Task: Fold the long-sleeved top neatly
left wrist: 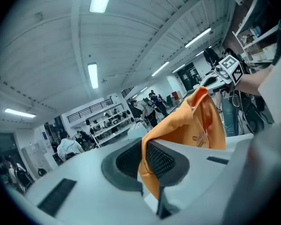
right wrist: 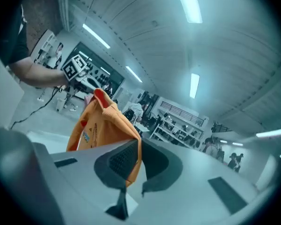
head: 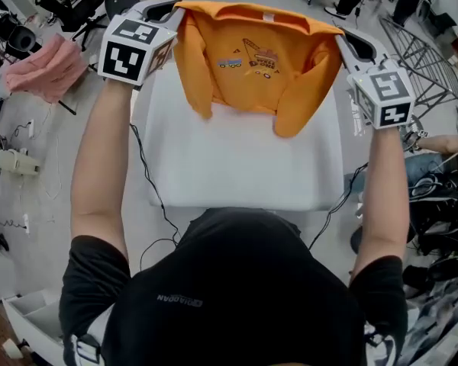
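My left gripper (left wrist: 146, 159) was pinched on one shoulder of the orange top (head: 248, 63), and my right gripper (right wrist: 133, 159) was pinched on the other. The top hung between them, its width running hand to hand, print facing me, sleeves dangling over the white table (head: 237, 170). Neither hand was nearer, and I judged the table lay straight below for laying it flat.

Arms (head: 99, 166) outstretched; left tongs (left wrist: 144, 159), right tongs (right wrist: 135, 162) each clamped on top (head: 252, 82).
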A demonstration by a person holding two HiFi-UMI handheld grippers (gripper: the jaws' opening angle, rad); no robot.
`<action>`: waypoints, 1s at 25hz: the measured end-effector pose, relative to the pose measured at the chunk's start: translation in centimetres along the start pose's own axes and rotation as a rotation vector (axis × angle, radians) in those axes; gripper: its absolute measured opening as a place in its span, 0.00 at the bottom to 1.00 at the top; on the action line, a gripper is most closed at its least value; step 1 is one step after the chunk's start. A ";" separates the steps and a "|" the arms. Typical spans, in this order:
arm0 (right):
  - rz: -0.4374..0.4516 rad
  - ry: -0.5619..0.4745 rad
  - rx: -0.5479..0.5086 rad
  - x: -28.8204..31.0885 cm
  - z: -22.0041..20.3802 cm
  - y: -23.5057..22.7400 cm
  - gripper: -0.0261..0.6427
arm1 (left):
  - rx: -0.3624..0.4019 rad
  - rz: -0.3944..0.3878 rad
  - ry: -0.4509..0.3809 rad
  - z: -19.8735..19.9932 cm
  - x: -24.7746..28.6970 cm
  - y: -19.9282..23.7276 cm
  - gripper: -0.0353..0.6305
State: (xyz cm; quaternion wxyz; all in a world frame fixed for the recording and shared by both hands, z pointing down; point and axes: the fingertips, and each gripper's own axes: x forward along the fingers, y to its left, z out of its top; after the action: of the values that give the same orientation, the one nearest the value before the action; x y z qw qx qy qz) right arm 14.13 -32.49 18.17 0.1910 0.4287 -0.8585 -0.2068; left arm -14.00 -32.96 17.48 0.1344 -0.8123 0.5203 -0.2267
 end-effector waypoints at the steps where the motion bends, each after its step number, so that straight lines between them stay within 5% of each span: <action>1: -0.012 0.011 -0.043 -0.3 0.7 -0.1 0.08 | 0.006 -0.001 -0.016 0.8 -0.4 0.8 0.09; 6: -0.070 0.087 -0.163 -1.5 2.0 0.4 0.08 | -0.009 -0.024 -0.066 2.8 -2.9 3.2 0.09; 13: -0.087 0.038 -0.013 -4.3 1.6 -0.3 0.07 | 0.060 -0.045 -0.003 3.0 -4.2 0.3 0.09; 18: -0.126 -0.003 -0.081 -7.2 5.0 0.1 0.06 | 0.010 -0.076 0.007 3.6 -7.8 -0.3 0.09; 25: -0.114 -0.029 -0.079 -12.0 7.4 -0.4 0.06 | -0.051 -0.023 -0.035 7.8 -13.2 -2.7 0.09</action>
State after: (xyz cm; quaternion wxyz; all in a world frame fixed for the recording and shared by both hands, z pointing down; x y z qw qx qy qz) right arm 17.40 -21.49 9.95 0.1831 0.4661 -0.8265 -0.2572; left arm -12.62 -20.02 9.02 0.1201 -0.8253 0.5141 -0.2003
